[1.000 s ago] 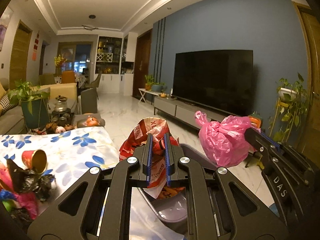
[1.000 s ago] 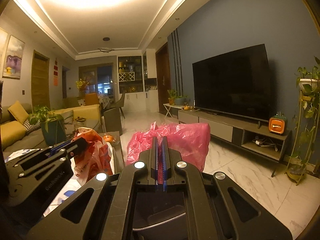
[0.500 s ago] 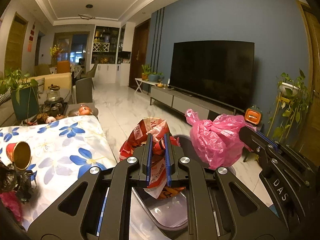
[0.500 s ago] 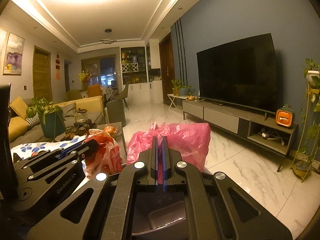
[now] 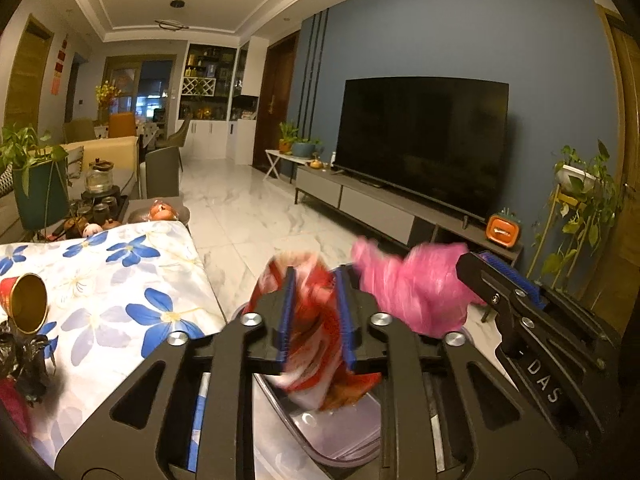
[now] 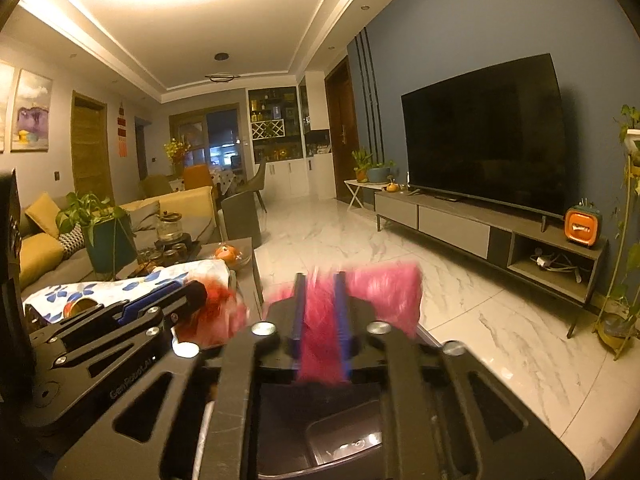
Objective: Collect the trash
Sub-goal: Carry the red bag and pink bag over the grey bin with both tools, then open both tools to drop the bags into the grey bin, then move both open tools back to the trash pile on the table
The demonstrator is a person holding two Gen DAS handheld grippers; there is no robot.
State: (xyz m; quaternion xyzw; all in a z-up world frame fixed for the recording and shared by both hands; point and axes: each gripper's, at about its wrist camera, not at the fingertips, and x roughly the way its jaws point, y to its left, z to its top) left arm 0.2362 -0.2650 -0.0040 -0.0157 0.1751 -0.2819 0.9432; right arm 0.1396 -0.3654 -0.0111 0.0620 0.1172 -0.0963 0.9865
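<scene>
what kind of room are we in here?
A home living room, most likely: a large TV on a low media console, a yellow sofa, and a table with a floral cloth. A dining area seems to lie beyond.

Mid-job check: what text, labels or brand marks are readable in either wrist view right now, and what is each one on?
"DAS": on the side of the right tongs, seen from the left wrist view; the rest is cut off.
"GenRobot.A": on the side of the left tongs, seen from the right wrist view; faint, the end unclear.
Printing on the red bag: motion-blurred, unreadable.
Red wall hangings by the door: too small to read.
</scene>
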